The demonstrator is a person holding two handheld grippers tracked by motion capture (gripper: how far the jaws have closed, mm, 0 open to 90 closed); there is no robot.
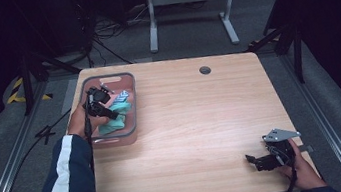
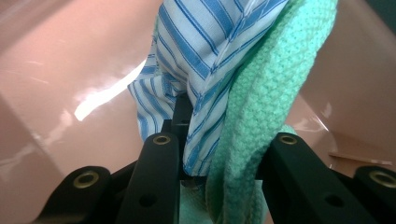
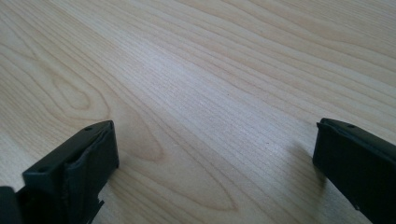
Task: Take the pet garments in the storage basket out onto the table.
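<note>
My right gripper (image 1: 258,160) rests nearest me at the table's (image 1: 197,122) front right corner, its 2 jaws spread wide over bare wood. Farther off, my left gripper (image 1: 113,113) reaches into the pink bin (image 1: 133,112), jaws pinched on the blue-striped cloth (image 2: 196,51) and the green knitted cloth (image 2: 261,107). I judge I'm mid-lift; next comes a straight pull clear of the bin wall. The left gripper view shows the 2 fabrics bunched together, probably both caught; the high view blurs that.
</note>
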